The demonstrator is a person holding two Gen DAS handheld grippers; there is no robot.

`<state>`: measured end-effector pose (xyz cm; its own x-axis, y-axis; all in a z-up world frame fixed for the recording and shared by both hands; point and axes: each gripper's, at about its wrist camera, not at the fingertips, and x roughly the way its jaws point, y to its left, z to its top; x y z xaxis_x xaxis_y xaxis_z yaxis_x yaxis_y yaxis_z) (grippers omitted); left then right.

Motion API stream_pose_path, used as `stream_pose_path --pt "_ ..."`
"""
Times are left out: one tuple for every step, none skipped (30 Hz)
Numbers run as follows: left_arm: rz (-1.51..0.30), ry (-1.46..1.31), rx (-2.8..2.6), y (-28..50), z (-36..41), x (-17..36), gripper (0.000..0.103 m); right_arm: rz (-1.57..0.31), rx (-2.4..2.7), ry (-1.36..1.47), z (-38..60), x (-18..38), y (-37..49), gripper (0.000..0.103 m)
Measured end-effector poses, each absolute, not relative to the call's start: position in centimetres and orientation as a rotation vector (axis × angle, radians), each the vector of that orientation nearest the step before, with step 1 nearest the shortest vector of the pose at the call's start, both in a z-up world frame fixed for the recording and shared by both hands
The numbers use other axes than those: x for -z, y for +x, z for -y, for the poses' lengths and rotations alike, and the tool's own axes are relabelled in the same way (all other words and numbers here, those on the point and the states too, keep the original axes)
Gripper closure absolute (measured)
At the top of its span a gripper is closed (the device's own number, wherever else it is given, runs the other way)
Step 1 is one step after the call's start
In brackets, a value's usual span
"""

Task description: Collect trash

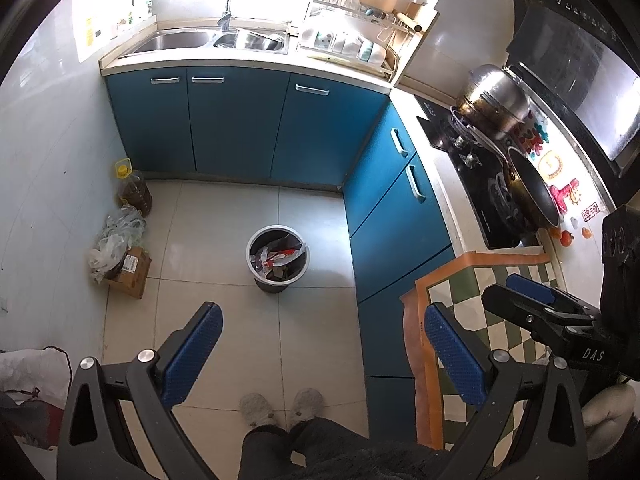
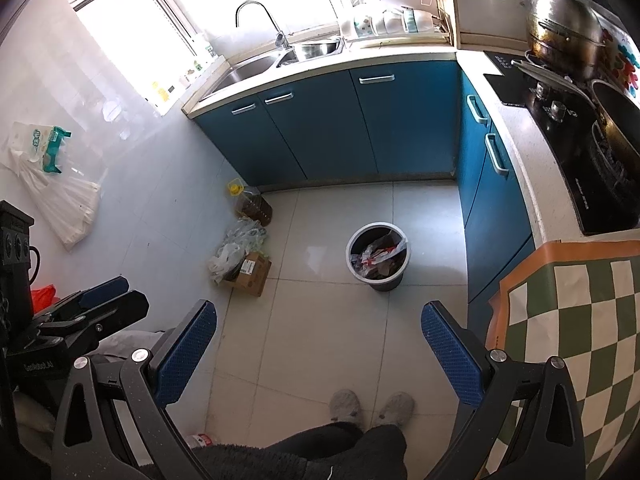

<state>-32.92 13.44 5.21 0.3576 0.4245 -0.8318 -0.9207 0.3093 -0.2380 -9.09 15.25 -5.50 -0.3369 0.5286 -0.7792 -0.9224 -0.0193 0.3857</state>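
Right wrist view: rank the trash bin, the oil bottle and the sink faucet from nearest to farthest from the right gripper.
From the right gripper:
1. Trash bin, on the floor just ahead, slightly right.
2. Oil bottle, ahead-left by the wall and cabinet corner.
3. Sink faucet, up on the far counter.

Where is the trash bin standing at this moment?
The trash bin stands on the floor tiles near the middle of both views, ahead of the person's slippers, with the blue cabinets behind it and to its right.

Your left gripper [image 1: 322,350]: jaws wide apart, nothing between | round grey trash bin [image 1: 278,259] with wrappers: 12 o'clock on pale tiled floor [image 1: 224,248] | brown cardboard box [image 1: 132,274]: 10 o'clock
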Motion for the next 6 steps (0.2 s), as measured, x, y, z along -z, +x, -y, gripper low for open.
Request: stream_pose_path --pt "-0.738 -0.813 -1.004 -32.96 -13.45 -5.23 0.000 -1.084 -1.622 -0.518 -15.23 5.52 -9.04 0.000" --pt "-0.738 -0.811 -1.004 -32.93 -13.43 -5.28 0.000 -1.084 -1.623 -0.520 -15.11 5.56 -9.03 0.000" --pt "-0.738 -0.810 -1.006 -32.90 -13.36 -5.30 0.000 -1.084 -1.623 -0.521 -15.11 5.61 -9.03 0.000" --pt "-0.738 -0.811 -1.011 -32.91 -13.43 -5.30 0.000 -1.084 -1.624 -0.522 -15.05 5.61 -9.04 0.000" --pt "-0.738 -0.815 -1.011 -32.92 -13.44 -5.30 0.000 -1.084 -1.624 -0.523 -15.04 5.62 -9.03 0.000" --pt "-0.736 -0.819 -1.010 -32.95 -13.52 -5.31 0.000 -1.086 -1.624 -0.523 -15.02 5.66 -9.00 0.000"
